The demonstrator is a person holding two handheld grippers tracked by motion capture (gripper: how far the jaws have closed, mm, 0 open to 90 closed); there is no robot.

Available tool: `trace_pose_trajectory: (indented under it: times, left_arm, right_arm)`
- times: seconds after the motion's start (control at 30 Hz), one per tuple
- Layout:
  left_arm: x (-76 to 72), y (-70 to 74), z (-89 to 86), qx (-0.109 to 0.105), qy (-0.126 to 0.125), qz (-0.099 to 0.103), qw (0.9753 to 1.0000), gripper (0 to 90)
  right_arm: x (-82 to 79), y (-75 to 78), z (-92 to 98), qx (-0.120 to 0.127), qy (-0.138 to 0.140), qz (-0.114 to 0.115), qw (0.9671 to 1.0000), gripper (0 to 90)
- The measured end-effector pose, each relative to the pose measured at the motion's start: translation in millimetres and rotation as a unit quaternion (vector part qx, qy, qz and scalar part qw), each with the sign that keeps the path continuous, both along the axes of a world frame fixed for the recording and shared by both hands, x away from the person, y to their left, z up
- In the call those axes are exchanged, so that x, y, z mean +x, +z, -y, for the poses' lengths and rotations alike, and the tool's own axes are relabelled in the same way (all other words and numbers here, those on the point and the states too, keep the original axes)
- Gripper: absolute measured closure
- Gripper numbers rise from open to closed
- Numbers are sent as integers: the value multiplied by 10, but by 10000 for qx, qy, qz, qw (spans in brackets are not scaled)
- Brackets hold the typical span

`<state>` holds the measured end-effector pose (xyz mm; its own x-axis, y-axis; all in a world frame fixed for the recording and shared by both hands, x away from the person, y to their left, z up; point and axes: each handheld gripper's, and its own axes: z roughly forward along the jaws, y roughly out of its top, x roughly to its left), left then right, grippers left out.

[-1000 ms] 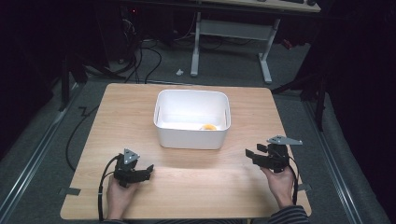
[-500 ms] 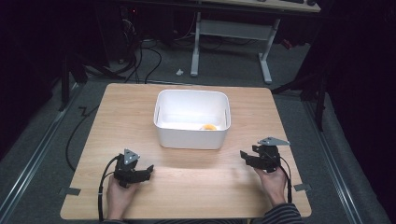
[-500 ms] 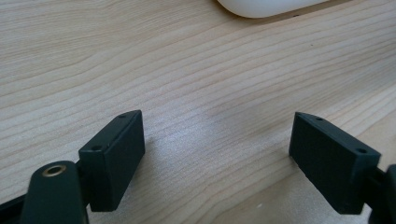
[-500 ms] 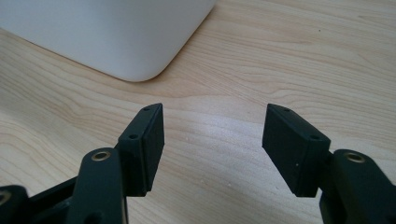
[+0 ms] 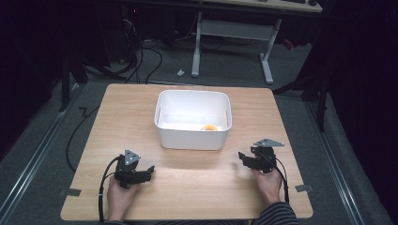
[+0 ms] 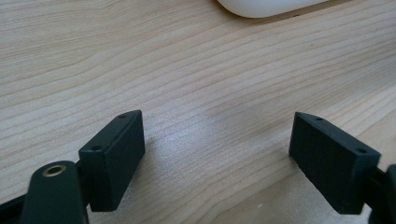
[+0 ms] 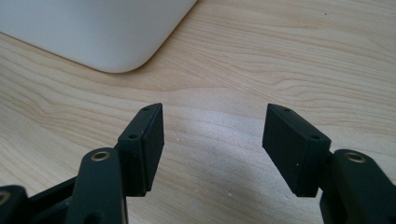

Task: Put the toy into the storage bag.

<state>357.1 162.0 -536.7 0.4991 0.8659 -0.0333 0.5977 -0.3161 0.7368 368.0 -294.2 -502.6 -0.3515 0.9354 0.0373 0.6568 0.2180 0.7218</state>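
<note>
A white plastic bin (image 5: pixel 192 138) stands at the middle of the wooden table (image 5: pixel 187 187), with a small orange thing (image 5: pixel 209 127) lying inside near its front right corner. My left gripper (image 5: pixel 149 171) rests low on the table in front of the bin's left side, open, with bare wood between its jaws (image 6: pixel 215 154). My right gripper (image 5: pixel 243 158) sits near the bin's front right corner, also open and holding nothing (image 7: pixel 212 135). A rounded corner of the bin (image 7: pixel 102 32) shows just beyond its jaws.
Bare wood stretches between the two grippers along the table's front. Beyond the table's far edge is a grey floor with cables (image 5: pixel 141 56) and a white desk frame (image 5: pixel 230 33). Dark stands flank the table on both sides.
My right gripper has moved left and a little toward the bin, coming lower over the table. The left gripper has stayed in place.
</note>
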Motion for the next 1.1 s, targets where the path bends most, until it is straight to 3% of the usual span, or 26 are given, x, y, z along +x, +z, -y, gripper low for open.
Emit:
trace_pose_trajectory:
  times: [0.2,0.7,0.73,1.1]
  left_arm:
    - [-1,-1,2,17,9,15,10000,189]
    - [1,-1,-6,-32,16,4,10000,191]
    - [1,-1,-5,-29,17,5,10000,192]
    - [-4,-2,11,62,25,31,10000,194]
  right_arm:
    - [10,-48,-47,-55,6,96,9999,382]
    - [28,-261,-106,-279,-1,12,9996,352]
    - [20,-278,-105,-255,3,92,9996,349]
    - [7,-284,-118,-260,22,95,9996,312]
